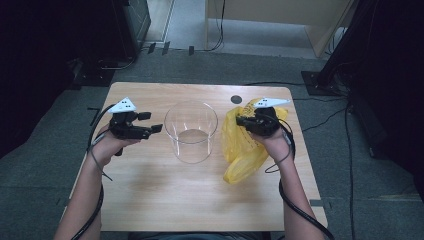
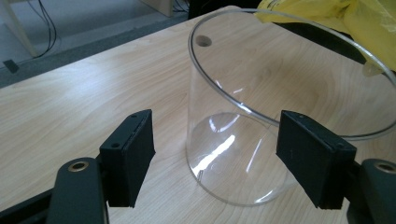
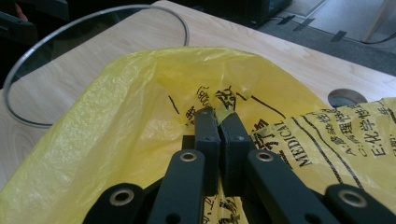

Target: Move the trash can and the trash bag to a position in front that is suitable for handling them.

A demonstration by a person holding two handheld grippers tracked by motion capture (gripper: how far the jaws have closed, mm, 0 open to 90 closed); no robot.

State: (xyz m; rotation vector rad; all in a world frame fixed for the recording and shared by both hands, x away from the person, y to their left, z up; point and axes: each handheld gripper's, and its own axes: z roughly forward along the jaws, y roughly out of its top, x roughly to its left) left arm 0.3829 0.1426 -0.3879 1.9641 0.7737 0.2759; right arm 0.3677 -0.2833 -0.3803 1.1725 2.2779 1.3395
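A clear glass cylinder (image 1: 191,132) stands upright in the middle of the wooden table (image 1: 165,195). My left gripper (image 1: 153,123) hovers just left of the cylinder (image 2: 243,140), open, with nothing between its jaws. A yellow plastic bag (image 1: 241,150) with black print lies right of the cylinder, partly lifted. My right gripper (image 1: 241,120) is shut on a fold of the yellow bag (image 3: 140,116) near its upper edge. In the right gripper view the cylinder's rim (image 3: 56,37) curves behind the bag.
A round dark hole (image 1: 236,99) sits in the tabletop near the far edge. Cables run over the grey floor (image 1: 330,120) to the right. A wooden bench (image 1: 270,20) and dark stands are beyond the table.
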